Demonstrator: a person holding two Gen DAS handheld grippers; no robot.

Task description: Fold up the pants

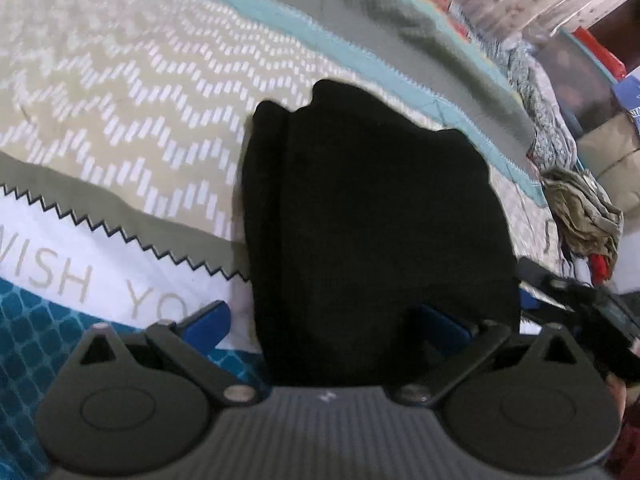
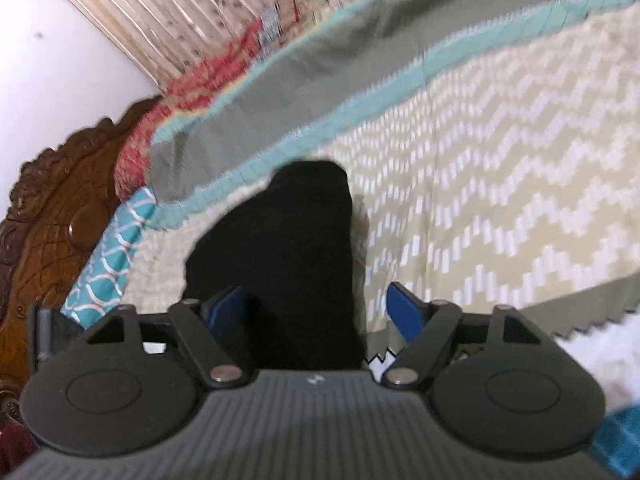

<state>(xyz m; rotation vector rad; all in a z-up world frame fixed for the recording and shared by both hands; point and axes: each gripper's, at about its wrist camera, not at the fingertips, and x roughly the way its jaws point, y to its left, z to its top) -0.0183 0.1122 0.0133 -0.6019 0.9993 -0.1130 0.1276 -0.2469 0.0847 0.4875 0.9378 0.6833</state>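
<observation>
The black pants lie folded into a compact bundle on the patterned bedspread. In the left wrist view my left gripper is open, its blue fingers spread on either side of the bundle's near edge, not clamped. The other gripper shows at the right of the bundle. In the right wrist view the pants reach up from between the fingers. My right gripper is open, its left finger over the black cloth and its right finger over the bedspread.
A carved wooden headboard and a white wall stand at the left of the right wrist view. A crumpled beige cloth and piled bedding lie at the bed's right side. A curtain hangs behind.
</observation>
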